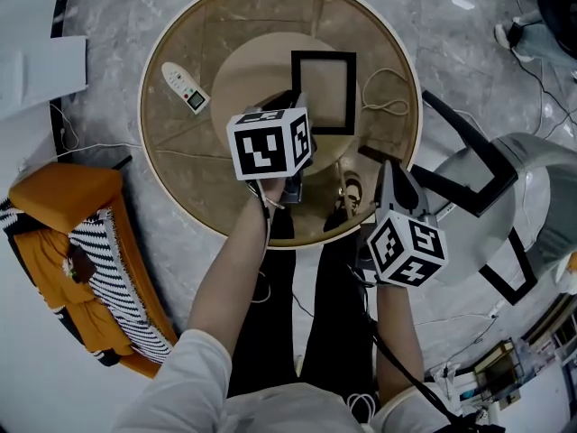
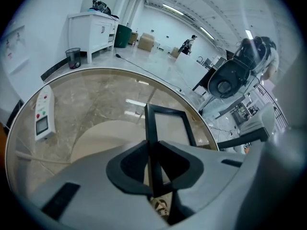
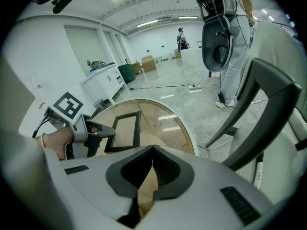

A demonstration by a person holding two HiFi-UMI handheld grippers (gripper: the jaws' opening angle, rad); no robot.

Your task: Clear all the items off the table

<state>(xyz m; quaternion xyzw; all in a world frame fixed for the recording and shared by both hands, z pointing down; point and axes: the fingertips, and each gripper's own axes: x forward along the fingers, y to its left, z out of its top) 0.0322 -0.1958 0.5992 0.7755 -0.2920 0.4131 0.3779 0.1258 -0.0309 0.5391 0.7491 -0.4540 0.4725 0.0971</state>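
Black rectangular frame (image 1: 323, 91) on round glass table (image 1: 180, 156), pinched by left gripper (image 2: 152, 145); right gripper (image 3: 152, 150) clenched, empty.

The head view looks steeply down from above onto the whole round table (image 1: 167, 129). The left gripper view sits low and close over the table's near half, facing across it along the picture frame (image 2: 169, 126). The right gripper view, at the table's right edge, faces across it and catches the left gripper (image 3: 106, 130). All three views share the frame.
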